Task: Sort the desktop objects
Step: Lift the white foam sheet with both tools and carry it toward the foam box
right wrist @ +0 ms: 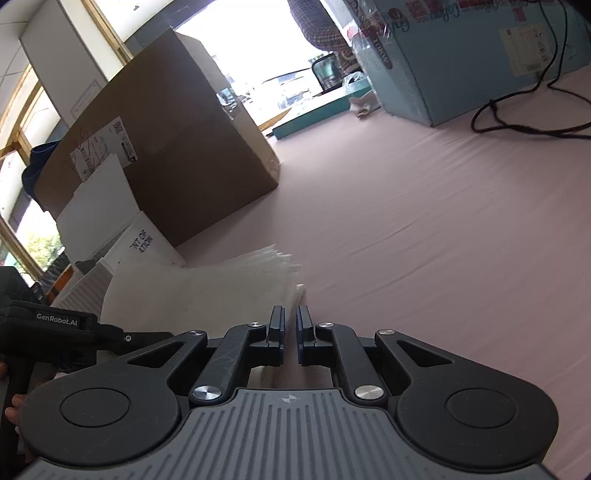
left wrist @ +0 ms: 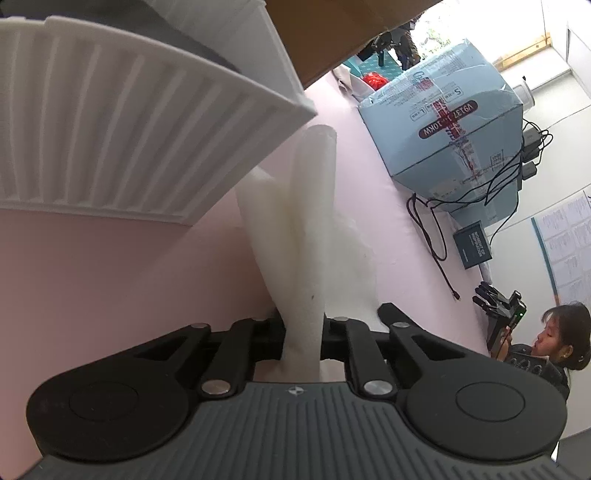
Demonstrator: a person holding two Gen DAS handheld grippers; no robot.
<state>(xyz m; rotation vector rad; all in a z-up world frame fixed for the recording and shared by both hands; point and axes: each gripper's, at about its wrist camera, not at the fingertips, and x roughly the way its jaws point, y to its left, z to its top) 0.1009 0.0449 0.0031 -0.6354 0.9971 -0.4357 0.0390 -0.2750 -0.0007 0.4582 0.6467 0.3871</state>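
The left gripper [left wrist: 301, 339] is clamping a white, soft foam-like sheet [left wrist: 295, 236], its two black fingers pressing the folded material from either side. The sheet is rising away from the jaws, draping over the pale pink tabletop [left wrist: 122, 266] and reaching the near corner of a white ribbed plastic basket [left wrist: 110, 122] that is filling the upper left of the left wrist view. Behind the basket a brown cardboard box [left wrist: 332, 33] is standing, and farther right a light blue carton with a red cross mark [left wrist: 443, 122] is sitting on the table with a tangle of black cables [left wrist: 480, 192] trailing across it — a small dark blue box [left wrist: 472, 245] is lying just beyond. At the far right edge a person [left wrist: 554, 343] is sitting, looking at a handheld device.

In the right wrist view the right gripper [right wrist: 290, 325] is hovering over the table with its jaws nearly together, a narrow gap between them and nothing in it. Just ahead and to its left the white sheet is lying spread on the pink surface, its frayed edge near the fingertips [right wrist: 277, 317]. The left gripper's black body is showing at the left edge.
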